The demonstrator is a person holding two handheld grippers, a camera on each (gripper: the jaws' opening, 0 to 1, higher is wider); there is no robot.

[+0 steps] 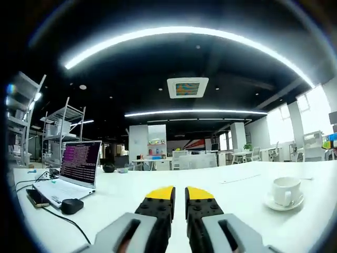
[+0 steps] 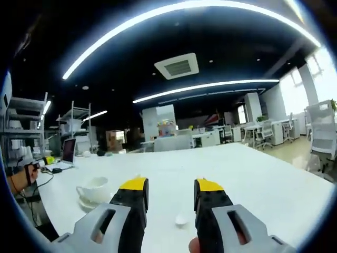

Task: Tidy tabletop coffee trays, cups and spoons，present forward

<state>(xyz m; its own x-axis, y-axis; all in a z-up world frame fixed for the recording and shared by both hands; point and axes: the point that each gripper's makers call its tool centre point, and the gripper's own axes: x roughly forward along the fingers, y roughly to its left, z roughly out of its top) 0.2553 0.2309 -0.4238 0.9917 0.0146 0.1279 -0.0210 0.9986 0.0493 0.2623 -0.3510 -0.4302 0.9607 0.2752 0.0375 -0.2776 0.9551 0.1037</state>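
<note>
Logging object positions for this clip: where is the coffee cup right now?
The white cup sits on its saucer on the table, right of the left gripper in its view; in the right gripper view it's left of the yellow-tipped fingers.

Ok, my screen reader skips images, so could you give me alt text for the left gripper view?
The left gripper, yellow-tipped black jaws nearly together and holding nothing, hovers over a white table. A white ceramic cup on a saucer sits ahead to the right; an open silver laptop stands at far left.
</note>
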